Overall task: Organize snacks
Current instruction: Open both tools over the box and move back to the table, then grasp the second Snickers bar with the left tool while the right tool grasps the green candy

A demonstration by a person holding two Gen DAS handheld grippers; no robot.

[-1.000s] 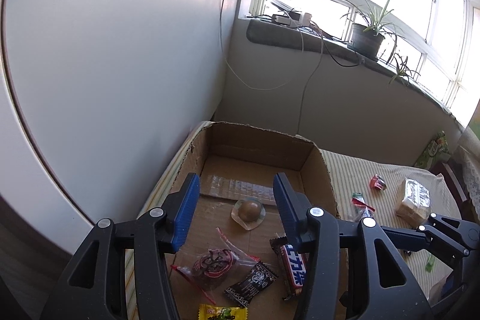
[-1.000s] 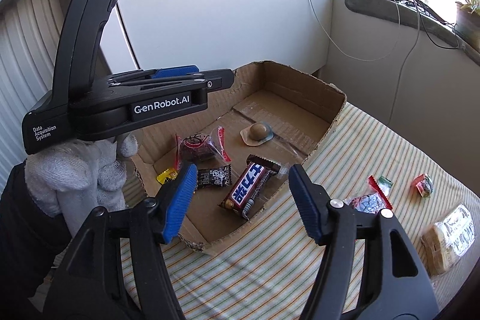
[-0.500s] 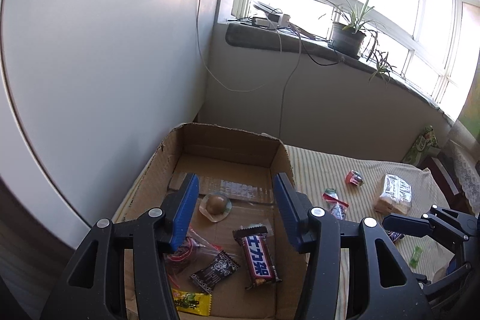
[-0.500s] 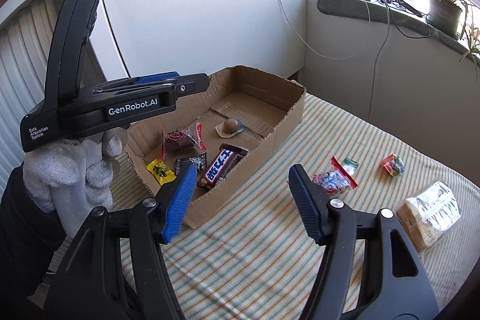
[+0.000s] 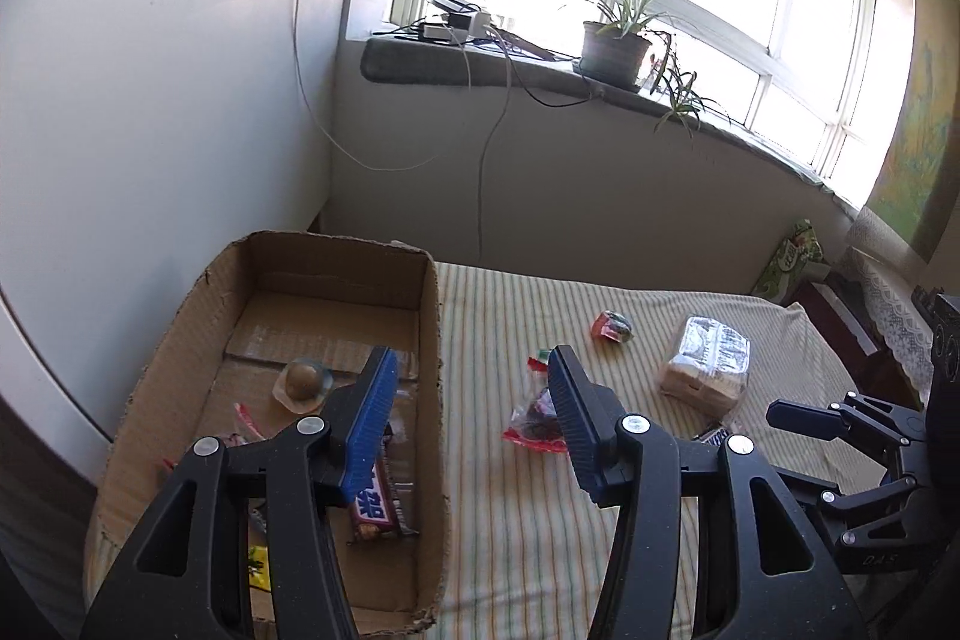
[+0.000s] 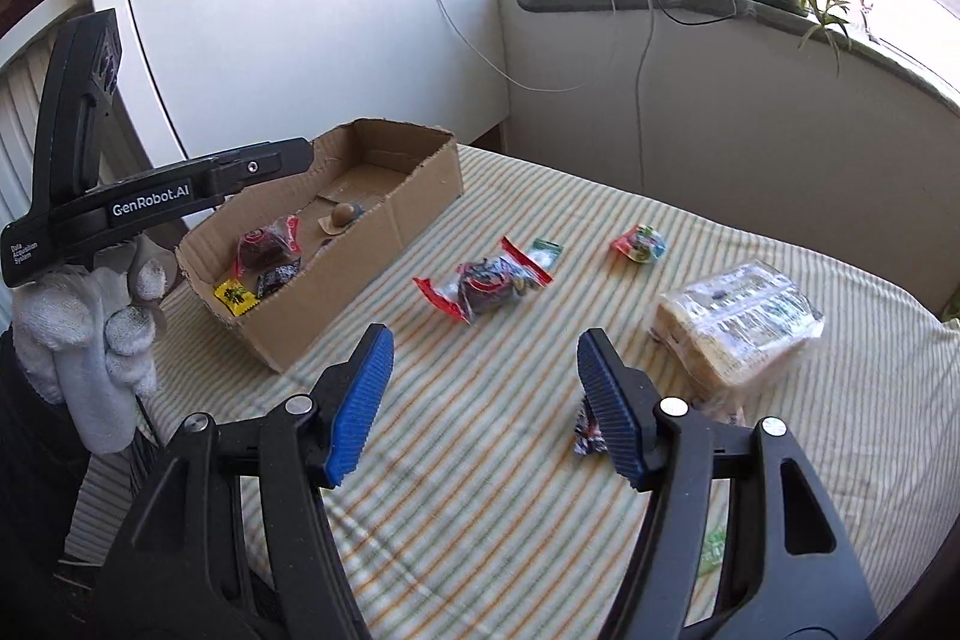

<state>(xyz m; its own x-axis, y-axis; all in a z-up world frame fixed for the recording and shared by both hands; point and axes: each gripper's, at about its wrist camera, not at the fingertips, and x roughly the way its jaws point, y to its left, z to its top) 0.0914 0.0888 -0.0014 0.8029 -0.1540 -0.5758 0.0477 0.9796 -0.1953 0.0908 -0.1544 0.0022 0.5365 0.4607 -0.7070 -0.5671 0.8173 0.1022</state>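
Shift since a second ago: both grippers are swinging away from the cardboard box point(image 6: 336, 274) toward the loose snacks; the box is sliding to the left of both views.
Right gripper point(image 6: 483, 400): jaws released, nothing between the pads, hovering over the striped cloth point(image 6: 480, 520).
Left gripper point(image 5: 471, 421): jaws released and empty, straddling the box's right wall.
Nearest snack: small dark wrapped candy point(image 6: 587, 430), just beside the right gripper's right pad, at about 3 o'clock from its gap.
Next candidate: red-ended packet point(image 6: 489, 280) at 12 o'clock from the right gripper, long axis running roughly 8 to 2 o'clock.
Nearer hand: the right, in my judgement; the left is sitting closer to the box.
Already boxed: chocolate bar point(image 5: 375, 511) and several small packets.
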